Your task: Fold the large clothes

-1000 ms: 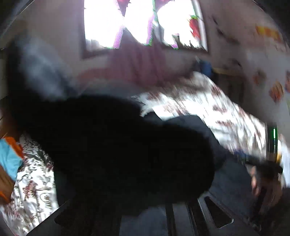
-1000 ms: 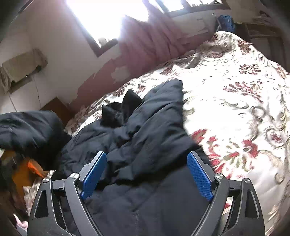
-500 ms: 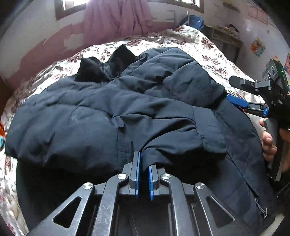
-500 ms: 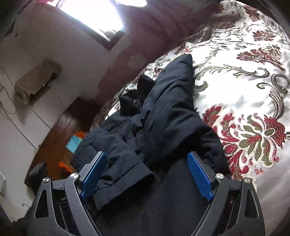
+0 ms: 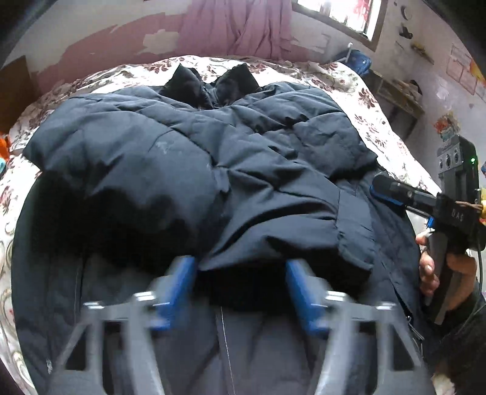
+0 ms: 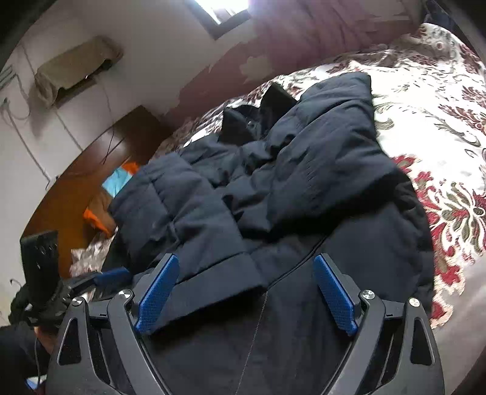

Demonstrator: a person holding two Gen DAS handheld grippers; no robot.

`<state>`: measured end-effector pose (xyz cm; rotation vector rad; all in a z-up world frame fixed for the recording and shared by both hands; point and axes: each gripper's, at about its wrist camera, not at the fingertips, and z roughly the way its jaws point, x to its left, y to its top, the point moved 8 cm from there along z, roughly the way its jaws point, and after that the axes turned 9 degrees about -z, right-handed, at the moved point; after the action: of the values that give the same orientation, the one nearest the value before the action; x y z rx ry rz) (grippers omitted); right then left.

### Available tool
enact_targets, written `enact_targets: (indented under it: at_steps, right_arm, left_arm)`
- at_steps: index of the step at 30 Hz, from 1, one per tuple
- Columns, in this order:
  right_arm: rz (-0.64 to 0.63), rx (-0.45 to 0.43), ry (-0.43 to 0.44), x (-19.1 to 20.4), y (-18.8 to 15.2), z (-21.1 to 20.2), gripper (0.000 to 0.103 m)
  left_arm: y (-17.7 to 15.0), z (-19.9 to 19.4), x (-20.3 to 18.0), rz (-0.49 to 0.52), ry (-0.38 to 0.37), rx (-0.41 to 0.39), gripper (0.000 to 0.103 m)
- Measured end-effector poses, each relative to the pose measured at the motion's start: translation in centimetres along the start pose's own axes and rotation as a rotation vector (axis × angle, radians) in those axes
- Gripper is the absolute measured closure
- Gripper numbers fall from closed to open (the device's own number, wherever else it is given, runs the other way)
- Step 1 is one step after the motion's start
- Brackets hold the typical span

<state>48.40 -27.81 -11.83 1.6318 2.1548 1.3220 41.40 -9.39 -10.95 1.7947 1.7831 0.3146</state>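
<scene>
A large dark navy padded jacket lies spread on the floral bedspread, both sleeves folded in over its body. It also shows in the right wrist view. My left gripper is open and blurred, its blue pads either side of the folded left sleeve's cuff, holding nothing. My right gripper is open and empty just above the jacket's lower front, near the sleeve cuff. The right gripper also appears at the right edge of the left wrist view.
The bedspread extends to the right of the jacket. A wooden headboard or cabinet with orange and blue items stands at the left. Pink curtains hang on the far wall, with a small table beside the bed.
My left gripper carried the sleeve across the jacket, laid it down, then opened and released it. My right gripper stayed open and shifted slightly over the jacket's lower part.
</scene>
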Motion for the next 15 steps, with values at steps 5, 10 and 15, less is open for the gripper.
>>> enact_targets:
  at_steps: [5,10,15]
  right_arm:
    - [-0.102,0.069,-0.083,1.1,-1.7,1.1,0.019]
    - [-0.110,0.076,-0.082,1.8,-1.7,1.5,0.060]
    - [0.011,-0.015,-0.012,0.8,-0.7,0.0,0.098]
  left_arm:
    - [-0.6,-2.4,1.3,-0.052,0.010,-0.047,0.017]
    - [-0.4,-4.7,4.6,-0.089,0.145,-0.115,0.017]
    - [0.9,-7.0,9.1,-0.203,0.222,-0.177,0.017]
